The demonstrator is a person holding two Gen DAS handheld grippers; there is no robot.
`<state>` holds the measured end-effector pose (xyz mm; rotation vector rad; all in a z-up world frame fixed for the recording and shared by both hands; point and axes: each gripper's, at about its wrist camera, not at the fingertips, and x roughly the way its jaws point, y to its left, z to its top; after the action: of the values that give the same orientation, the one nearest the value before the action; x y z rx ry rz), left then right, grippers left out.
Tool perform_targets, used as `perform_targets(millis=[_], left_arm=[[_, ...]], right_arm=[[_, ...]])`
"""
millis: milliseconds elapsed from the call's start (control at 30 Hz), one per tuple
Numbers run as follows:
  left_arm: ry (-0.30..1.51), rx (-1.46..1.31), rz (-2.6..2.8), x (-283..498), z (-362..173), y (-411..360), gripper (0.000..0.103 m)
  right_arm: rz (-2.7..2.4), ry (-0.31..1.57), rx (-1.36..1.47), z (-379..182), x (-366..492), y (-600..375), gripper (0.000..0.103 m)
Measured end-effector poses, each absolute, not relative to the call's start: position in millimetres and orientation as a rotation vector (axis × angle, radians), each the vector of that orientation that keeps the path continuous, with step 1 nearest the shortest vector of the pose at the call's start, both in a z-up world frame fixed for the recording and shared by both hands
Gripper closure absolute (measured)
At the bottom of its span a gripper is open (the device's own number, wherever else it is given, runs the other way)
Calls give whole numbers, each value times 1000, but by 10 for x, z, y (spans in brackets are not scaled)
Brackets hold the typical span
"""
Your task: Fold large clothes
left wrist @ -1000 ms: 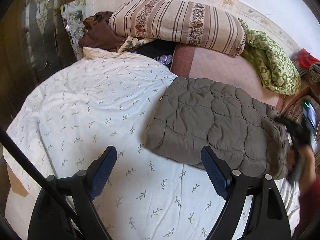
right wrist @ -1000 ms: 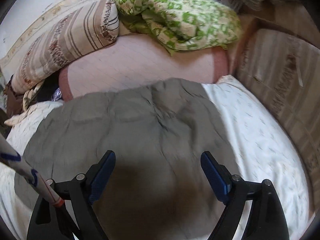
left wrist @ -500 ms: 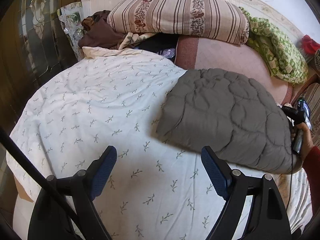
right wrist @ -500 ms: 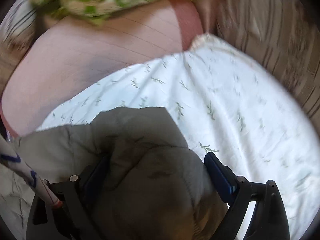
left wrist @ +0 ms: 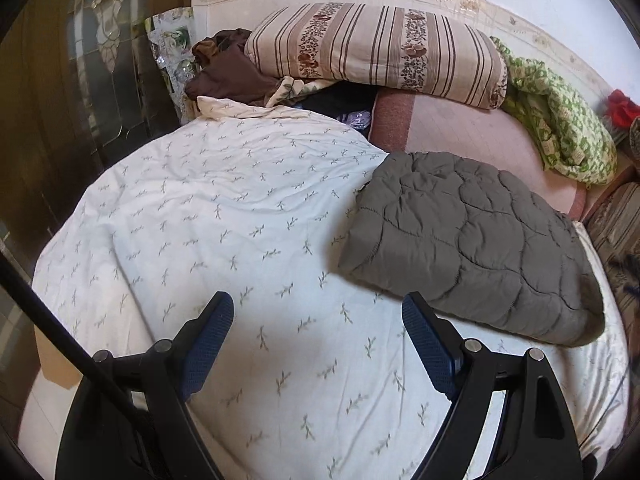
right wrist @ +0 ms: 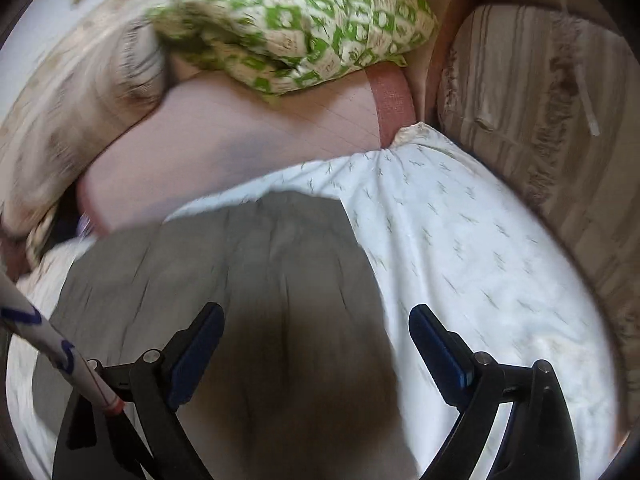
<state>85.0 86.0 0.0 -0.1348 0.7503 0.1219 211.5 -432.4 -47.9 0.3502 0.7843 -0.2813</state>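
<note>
- My left gripper (left wrist: 318,342) hangs open over the sprigged bedsheet (left wrist: 192,216), nothing between its fingers.
- My right gripper (right wrist: 316,350), open and empty, hovers above the folded grey quilted coat (left wrist: 472,240), which lies on the sheet.
- Risk: that puffy bundle may spring open unpressed.

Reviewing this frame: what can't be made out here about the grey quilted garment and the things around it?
- Grey quilted garment: folded over itself in the left wrist view, so its type, sleeves and underside are hidden.
- Same garment in the right wrist view: motion blur wipes out the stitching; its near part lies in dark shadow.
- Dark items: tucked under the striped pillow, unidentifiable.
- Red thing: cut off by the left wrist view's right edge.
</note>
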Motion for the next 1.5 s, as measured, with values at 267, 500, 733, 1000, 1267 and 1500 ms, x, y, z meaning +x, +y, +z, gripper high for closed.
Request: perform_targets(millis=[267, 500, 733, 1000, 1267, 1500], left_arm=[[762, -122, 83, 584, 31, 729, 18], [745, -98, 123, 399, 106, 734, 18], [779, -107, 120, 408, 47, 729, 18], [735, -15, 149, 399, 29, 612, 18], [783, -43, 101, 424, -70, 608, 18], [728, -15, 146, 343, -32, 675, 18]], right_arm=[[-260, 872, 488, -1029, 956, -4309, 13], [-207, 927, 712, -1476, 1231, -4376, 81], [-305, 957, 650, -1444, 1466, -4529, 81], [-302, 916, 583, -1307, 917, -4463, 69], [-190, 834, 521, -1018, 541, -3872, 49], [-18, 791, 341, -645, 1296, -2783, 49]])
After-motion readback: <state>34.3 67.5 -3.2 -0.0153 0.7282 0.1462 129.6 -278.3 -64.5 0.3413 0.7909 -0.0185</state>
